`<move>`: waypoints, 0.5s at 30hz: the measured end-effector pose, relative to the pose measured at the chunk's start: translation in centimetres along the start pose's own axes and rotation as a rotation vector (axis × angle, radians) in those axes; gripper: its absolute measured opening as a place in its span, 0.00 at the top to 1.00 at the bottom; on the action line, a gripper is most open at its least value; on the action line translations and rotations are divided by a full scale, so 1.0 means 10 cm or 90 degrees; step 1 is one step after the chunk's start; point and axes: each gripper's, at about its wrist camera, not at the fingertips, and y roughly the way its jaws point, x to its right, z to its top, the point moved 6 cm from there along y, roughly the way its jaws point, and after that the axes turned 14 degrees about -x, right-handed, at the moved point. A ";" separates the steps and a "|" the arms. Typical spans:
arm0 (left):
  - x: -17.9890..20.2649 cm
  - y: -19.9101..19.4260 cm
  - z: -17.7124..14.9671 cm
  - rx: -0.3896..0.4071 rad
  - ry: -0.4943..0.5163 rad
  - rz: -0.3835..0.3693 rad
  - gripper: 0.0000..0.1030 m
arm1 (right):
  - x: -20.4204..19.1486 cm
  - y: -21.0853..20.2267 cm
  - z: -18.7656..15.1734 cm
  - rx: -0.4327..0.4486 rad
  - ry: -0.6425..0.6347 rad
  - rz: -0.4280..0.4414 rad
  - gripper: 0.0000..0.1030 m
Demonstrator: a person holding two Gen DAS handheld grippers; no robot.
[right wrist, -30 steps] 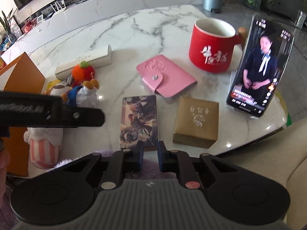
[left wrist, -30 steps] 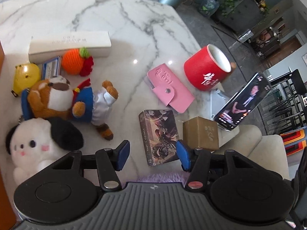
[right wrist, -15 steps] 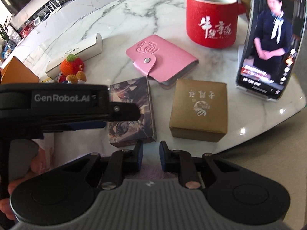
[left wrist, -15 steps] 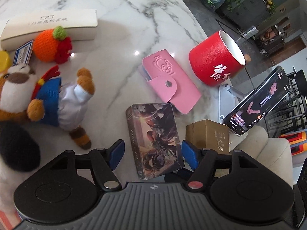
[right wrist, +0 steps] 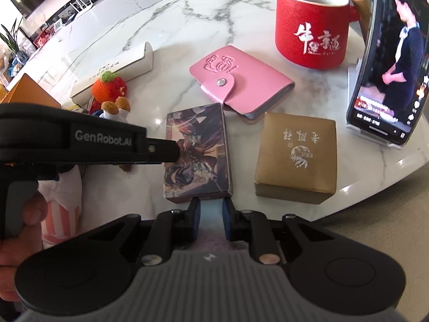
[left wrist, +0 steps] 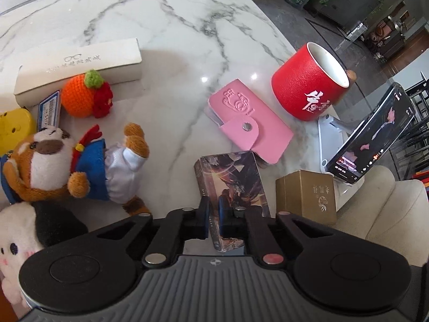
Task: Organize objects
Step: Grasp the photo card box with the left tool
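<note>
- Left gripper (left wrist: 213,212) pressed together over the card box (left wrist: 233,185); from its own camera I cannot tell whether the pads pinch the box or just sit above it.
- Right view shows what the left one hides: the left gripper's black tip reaches in from the side and lies over the box's left edge (right wrist: 197,150); contact unclear.
- Right gripper (right wrist: 211,209) nearly closed, a narrow gap between the pads, nothing in it; it hovers at the near end of the card box.
- Only the left view shows the toys: dog plush (left wrist: 67,166), white plush (left wrist: 18,236), crochet orange (left wrist: 83,95), all left of the box on the marble table (left wrist: 166,26).
- Card box lies flat, touching the pink wallet (left wrist: 249,123) behind it; gold box (right wrist: 296,155) just beside it on the right.
- Red mug (right wrist: 312,29) upright behind the wallet; I cannot see its bottom, only white inner wall.
- Phone (right wrist: 388,64) propped on a stand at the table edge.
</note>
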 end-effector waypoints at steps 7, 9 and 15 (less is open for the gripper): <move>-0.14 -0.11 0.03 0.012 -0.047 -0.070 0.83 | -0.06 -0.23 0.05 0.071 -0.036 -0.008 0.68; -0.16 -0.13 0.05 0.019 -0.053 -0.066 0.78 | -0.08 -0.18 0.13 0.074 -0.040 -0.013 0.66; -0.24 -0.19 0.07 0.031 -0.066 -0.051 0.72 | -0.23 -0.01 0.30 0.058 -0.083 -0.045 0.42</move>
